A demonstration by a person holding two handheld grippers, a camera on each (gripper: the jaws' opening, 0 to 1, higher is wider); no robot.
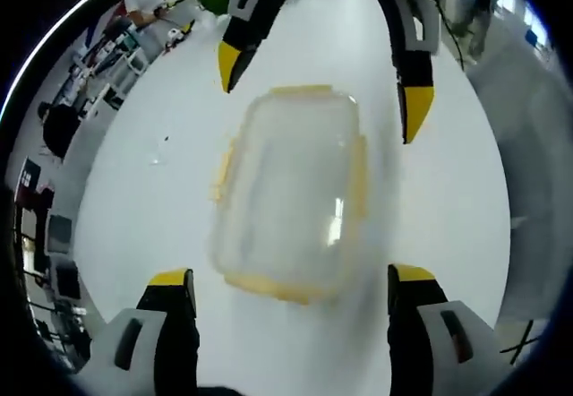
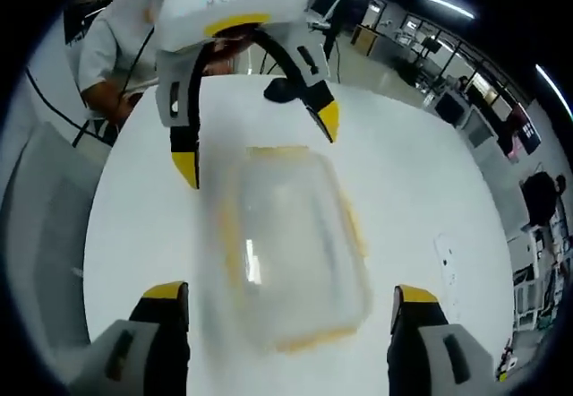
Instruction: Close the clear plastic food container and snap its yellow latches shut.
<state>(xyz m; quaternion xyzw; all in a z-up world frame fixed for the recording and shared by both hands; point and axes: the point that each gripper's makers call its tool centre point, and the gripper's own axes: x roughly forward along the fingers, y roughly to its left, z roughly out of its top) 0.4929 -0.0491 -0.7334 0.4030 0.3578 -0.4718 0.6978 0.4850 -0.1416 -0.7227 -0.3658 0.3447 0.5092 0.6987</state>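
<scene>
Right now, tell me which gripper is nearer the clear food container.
Neither clearly: the left gripper and the right gripper face each other from opposite short ends of the container, jaws wide open at its corners. No contact is visible.

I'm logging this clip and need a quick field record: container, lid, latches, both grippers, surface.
container: clear plastic container lying on the white table, blurred in both views
lid: appears to be on; seating cannot be told
latches: yellow latches along the edges; snapped or not cannot be told
left gripper: open, jaws either side of the near end, not touching
right gripper: open, jaws wide at the opposite end, not touching
background: office desks, a person beyond the table
</scene>
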